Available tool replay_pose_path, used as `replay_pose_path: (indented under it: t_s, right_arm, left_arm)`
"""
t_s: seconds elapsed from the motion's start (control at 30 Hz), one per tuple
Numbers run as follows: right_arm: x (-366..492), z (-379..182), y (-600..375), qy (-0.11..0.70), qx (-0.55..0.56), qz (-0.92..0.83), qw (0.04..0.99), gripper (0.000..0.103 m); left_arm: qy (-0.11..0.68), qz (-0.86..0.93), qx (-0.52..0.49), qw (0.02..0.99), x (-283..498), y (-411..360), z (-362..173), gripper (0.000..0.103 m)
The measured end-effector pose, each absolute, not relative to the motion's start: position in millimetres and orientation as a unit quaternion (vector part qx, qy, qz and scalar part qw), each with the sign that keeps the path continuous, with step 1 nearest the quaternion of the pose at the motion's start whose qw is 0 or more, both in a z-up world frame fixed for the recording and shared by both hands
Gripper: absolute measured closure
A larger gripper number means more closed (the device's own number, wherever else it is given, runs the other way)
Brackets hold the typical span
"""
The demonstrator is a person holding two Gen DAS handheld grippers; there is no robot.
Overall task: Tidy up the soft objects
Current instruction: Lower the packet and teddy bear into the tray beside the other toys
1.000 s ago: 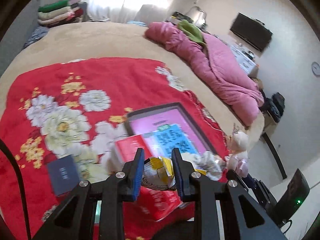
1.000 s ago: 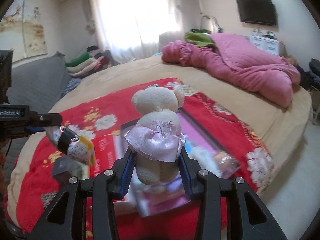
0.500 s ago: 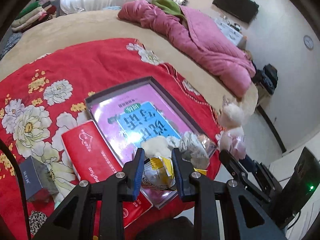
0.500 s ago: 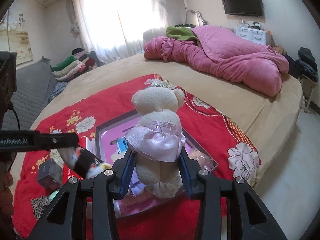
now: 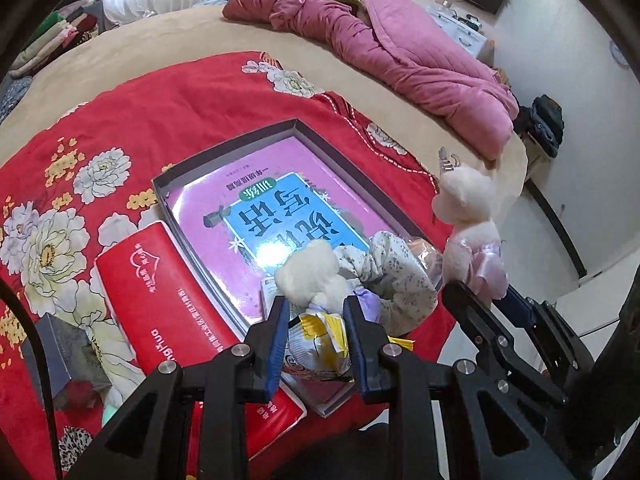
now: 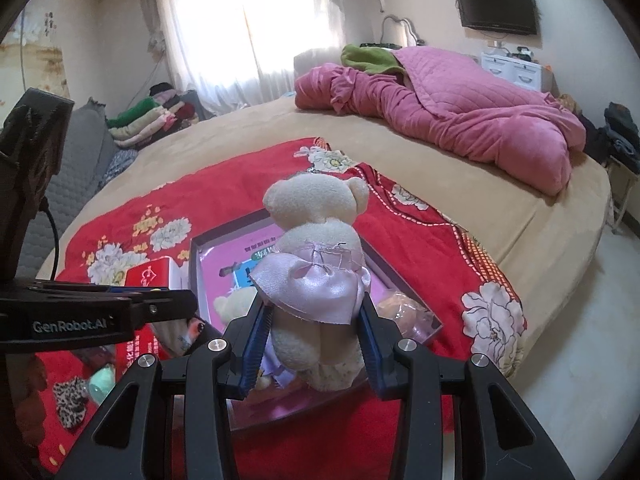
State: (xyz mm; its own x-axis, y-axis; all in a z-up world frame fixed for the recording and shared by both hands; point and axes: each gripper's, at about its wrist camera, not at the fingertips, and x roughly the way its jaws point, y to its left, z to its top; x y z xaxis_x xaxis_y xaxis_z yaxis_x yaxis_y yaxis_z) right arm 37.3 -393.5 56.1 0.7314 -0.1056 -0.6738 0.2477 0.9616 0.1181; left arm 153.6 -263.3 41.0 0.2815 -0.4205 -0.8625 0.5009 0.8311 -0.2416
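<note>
My left gripper [image 5: 315, 322] is shut on a crinkly white and yellow snack packet [image 5: 318, 344], held over the near corner of a shallow grey box [image 5: 236, 144] lined with a pink book. In the box lie a small cream bear [image 5: 310, 274] and a floral fabric scrunchie [image 5: 394, 276]. My right gripper [image 6: 314, 330] is shut on a cream teddy bear in a lilac satin dress [image 6: 316, 268], upright above the box's near right edge [image 6: 400, 276]. That bear also shows in the left wrist view [image 5: 472, 224].
A red tissue pack [image 5: 168, 280] lies left of the box on the red floral blanket [image 5: 120, 120]. A grey small box [image 5: 60, 344], a leopard scrunchie [image 6: 70, 398] and a mint object [image 6: 100, 384] lie near the front. A pink quilt [image 6: 460, 108] is piled at the back.
Both grippers have moved closer to the box with their loads still held. The left gripper now hangs lower over the box's near corner, the small bear right ahead of it.
</note>
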Motion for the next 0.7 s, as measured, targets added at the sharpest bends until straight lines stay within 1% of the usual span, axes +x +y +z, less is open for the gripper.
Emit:
replay_pose_path:
  t_s: [0.57,0.7]
  right_arm:
    - [61.4,14.0,-394.0,0.416,0.078,-0.071,0.903,0.060]
    - [68.5,6.3,-391.7,0.423,0.052,-0.083,0.901,0.060]
  left_arm:
    - [0.547,-0.272,0.047,0.791,166.7,-273.0,12.3,0.074]
    - [0.550,-0.268,0.054,0.790,167.1,-275.3,5.9,0.074]
